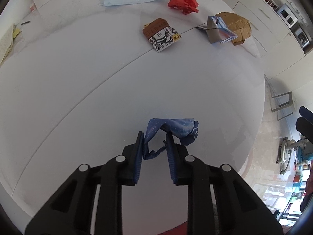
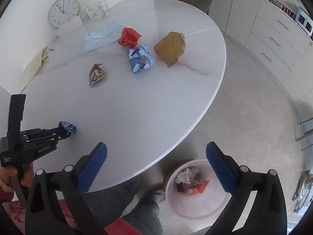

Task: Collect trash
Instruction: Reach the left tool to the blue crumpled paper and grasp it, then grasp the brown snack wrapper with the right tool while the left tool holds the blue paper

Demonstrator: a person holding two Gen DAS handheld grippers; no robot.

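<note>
Nearest in the left wrist view, the left gripper (image 1: 155, 137) has its jaws clamped on a crumpled blue wrapper (image 1: 174, 130), which bulges out past the fingertips just above the white desk (image 1: 97, 98); the right wrist view shows the same wrapper (image 2: 67, 127) pinched at the desk's near edge. The right gripper (image 2: 156, 152) hangs off the desk's rim with its jaws wide apart and nothing between them, above the floor and a white trash bin (image 2: 195, 207) that already holds crumpled paper and scraps. Farther across the desk lies a small brown and black-patterned packet (image 2: 96, 74), then a blue box printed with birds and clouds (image 2: 140, 58), with a crumpled brown cardboard lump (image 2: 170, 46) just to its right. Beyond the box sit a ball of red paper (image 2: 129, 37) and pale blue face masks (image 2: 99, 37). At the far edge stand a clear glass container (image 2: 97, 9) and a round wall clock (image 2: 63, 11) leaning against the wall.
</note>
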